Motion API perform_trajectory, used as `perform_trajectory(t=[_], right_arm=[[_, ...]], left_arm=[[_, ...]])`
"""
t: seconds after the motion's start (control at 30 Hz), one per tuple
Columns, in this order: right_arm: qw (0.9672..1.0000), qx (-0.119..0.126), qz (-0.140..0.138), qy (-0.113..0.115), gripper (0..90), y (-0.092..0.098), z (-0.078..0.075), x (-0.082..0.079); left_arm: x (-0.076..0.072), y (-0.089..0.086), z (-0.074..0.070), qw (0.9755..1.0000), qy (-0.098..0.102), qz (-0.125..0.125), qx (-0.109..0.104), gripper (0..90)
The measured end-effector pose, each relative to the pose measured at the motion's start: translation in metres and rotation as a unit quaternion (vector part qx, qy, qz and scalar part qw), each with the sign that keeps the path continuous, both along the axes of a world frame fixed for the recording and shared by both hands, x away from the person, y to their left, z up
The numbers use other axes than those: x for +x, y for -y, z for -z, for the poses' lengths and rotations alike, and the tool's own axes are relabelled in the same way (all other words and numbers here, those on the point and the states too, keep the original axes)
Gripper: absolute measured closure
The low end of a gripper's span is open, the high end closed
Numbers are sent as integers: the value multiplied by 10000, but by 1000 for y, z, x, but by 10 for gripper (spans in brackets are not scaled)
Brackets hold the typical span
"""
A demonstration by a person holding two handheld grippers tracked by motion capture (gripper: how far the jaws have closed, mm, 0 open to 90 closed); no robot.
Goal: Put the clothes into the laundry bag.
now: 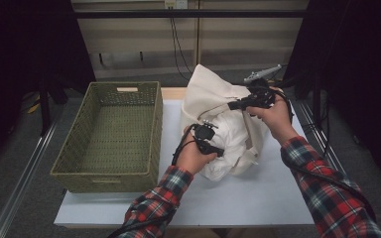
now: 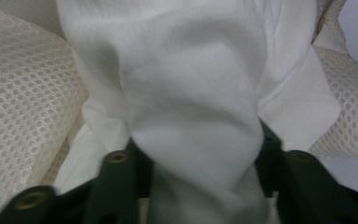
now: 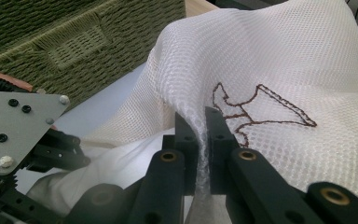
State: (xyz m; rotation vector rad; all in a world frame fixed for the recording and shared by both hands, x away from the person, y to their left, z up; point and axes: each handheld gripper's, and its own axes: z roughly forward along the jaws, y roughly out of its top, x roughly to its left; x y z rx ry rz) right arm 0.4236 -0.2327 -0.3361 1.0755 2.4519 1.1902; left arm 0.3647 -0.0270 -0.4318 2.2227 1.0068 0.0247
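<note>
A cream mesh bag [image 1: 208, 91] stands on the white table [image 1: 258, 198], with a bundle of white cloth [image 1: 233, 144] spilling from its mouth. My right gripper [image 1: 235, 105] holds the bag's upper edge. In the right gripper view its jaws [image 3: 201, 126] are shut on a fold of the mesh bag [image 3: 284, 60], next to a brown stitched outline [image 3: 261, 107]. My left gripper [image 1: 212, 144] is at the front of the bundle. In the left gripper view the white cloth [image 2: 191, 93] is bunched and squeezed between my left gripper's [image 2: 196, 154] jaws, with the mesh bag [image 2: 23, 93] on either side.
An empty green woven basket [image 1: 104, 178] sits on the table's left part, right beside the bag. The right gripper view shows the basket's wall [image 3: 74, 37] behind the bag. Bare tabletop lies in front of the bundle. Dark floor and rails surround the table.
</note>
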Motion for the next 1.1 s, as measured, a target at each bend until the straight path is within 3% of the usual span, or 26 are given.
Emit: perform_trajectory(t=[0.13, 0.27, 0.73, 0.9, 1.1], right_arm=[[10000, -5, -27, 15, 871, 0, 0, -1], [10000, 16, -25, 22, 871, 1, -1, -2], [10000, 69, -64, 32, 872, 0, -1, -1], [9999, 68, -76, 25, 872, 1, -2, -2], [9999, 74, -89, 29, 873, 0, -1, -2]], left_arm=[[1, 0, -5, 9998, -109, -112, -94, 680], [3, -1, -10, 9993, -6, -225, -283, 711], [14, 10, -20, 9967, 395, -468, -542, 723], [19, 13, -22, 9945, 562, -561, -687, 723], [25, 17, -15, 9942, 696, -594, -563, 705]])
